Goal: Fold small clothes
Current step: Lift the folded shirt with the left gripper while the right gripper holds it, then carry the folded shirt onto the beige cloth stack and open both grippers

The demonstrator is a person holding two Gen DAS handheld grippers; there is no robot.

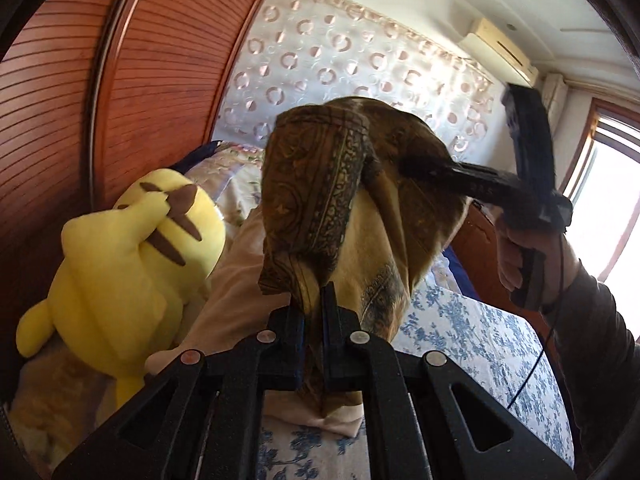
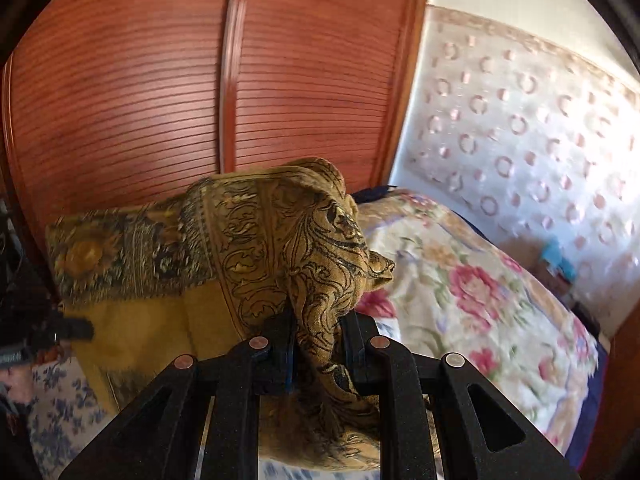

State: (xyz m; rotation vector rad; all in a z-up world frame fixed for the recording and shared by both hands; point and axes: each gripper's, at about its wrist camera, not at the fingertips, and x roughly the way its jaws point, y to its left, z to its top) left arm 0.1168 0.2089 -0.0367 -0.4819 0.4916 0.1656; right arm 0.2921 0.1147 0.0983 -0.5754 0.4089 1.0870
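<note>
A: Status?
B: Early. The gold scarf (image 1: pixel 320 184) is lifted clear of the blue-floral bedsheet (image 1: pixel 472 332), bunched, no fold laid yet.
A: Tongs?
B: Left gripper (image 1: pixel 314 300) clenched on one edge; right gripper (image 2: pixel 318 324) pinching a thicker wad of another.
A: Fabric?
B: Thin woven cloth, dark paisley border, plain yellow centre, limp and creased. Yellow plush toy (image 1: pixel 132 248) sits on the left.

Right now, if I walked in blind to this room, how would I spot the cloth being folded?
Look above the bed with the blue-flowered sheet, beside the yellow plush toy. The cloth hangs there, pinched between the left gripper and right gripper. Only it is mustard-gold with dark scrollwork borders.
</note>
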